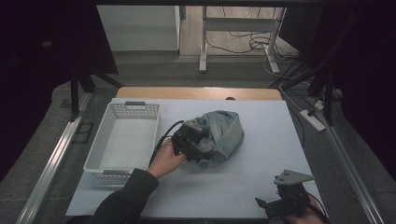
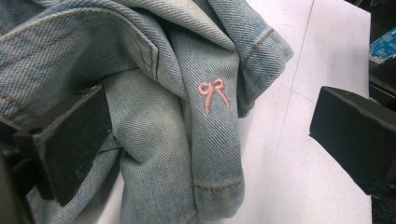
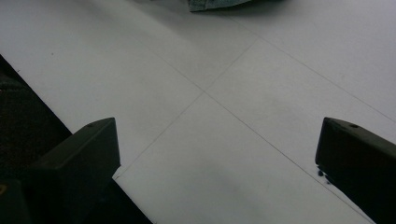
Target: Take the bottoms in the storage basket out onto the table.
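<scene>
Crumpled pale-blue denim garment (image 1: 223,135) lying mid-bench on the white-covered bench (image 1: 261,186), just right of the white perforated plastic basket (image 1: 122,140). Small pink embroidered bow (image 2: 212,94) on one fold. Left tongs (image 1: 198,142) spread wide at the garment's left edge, one jaw touching the denim, the other over bare sheet (nothing pinched). Right tongs (image 1: 275,203) spread, low near the bench's front right corner, well apart from the garment.
</scene>
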The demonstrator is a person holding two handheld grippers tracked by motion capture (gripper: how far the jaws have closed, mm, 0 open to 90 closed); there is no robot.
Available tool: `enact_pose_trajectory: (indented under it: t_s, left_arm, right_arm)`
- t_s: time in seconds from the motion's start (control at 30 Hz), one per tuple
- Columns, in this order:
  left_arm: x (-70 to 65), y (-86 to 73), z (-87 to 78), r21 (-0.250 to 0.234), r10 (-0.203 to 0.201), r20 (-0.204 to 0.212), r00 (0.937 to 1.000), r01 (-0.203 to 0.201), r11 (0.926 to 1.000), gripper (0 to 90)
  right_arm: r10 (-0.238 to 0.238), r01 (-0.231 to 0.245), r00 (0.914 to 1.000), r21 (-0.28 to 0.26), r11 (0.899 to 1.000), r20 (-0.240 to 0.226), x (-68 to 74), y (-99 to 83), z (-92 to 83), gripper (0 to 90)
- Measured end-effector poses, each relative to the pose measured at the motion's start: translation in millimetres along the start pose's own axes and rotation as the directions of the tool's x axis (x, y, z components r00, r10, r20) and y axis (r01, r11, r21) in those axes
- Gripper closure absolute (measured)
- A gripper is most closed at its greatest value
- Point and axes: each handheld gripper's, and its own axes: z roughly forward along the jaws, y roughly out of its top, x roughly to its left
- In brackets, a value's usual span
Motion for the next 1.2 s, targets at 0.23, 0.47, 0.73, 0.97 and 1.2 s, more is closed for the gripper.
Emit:
enact_pose_trajectory:
  t_s: [0.23,0.47,0.73,0.97,1.2]
  left_arm:
    - [-3.2,1.1,-4.5,-0.016,-0.001,0.010,1.0000,0.002,0.9999,0.0]
    - [-6.2,0.8,-10.3,-0.027,-0.007,0.027,0.9996,0.007,0.9996,0.0]
    - [-7.8,-0.9,-16.5,-0.035,-0.018,0.038,0.9991,0.020,0.9992,0.0]
    - [-6.9,-2.5,-19.9,-0.041,-0.042,0.059,0.9974,0.045,0.9982,0.0]
    - [-6.4,-5.1,-22.1,-0.053,-0.043,0.062,0.9971,0.046,0.9976,0.0]
  right_arm:
    - [0.001,-0.001,1.0000,-0.002,1.000,-0.001,-0.1,-0.1,-0.2,0.1]
    - [0.001,-0.001,1.0000,-0.004,1.000,-0.001,-0.1,-0.1,-0.4,0.1]
    - [0.000,0.000,1.0000,-0.004,1.000,-0.002,-0.3,-0.1,-0.7,0.0]
    - [0.004,-0.004,1.0000,-0.009,1.000,-0.004,-0.5,-0.3,-0.9,0.0]
    - [0.005,-0.005,1.0000,-0.012,1.000,-0.006,-0.6,-0.4,-1.1,0.1]
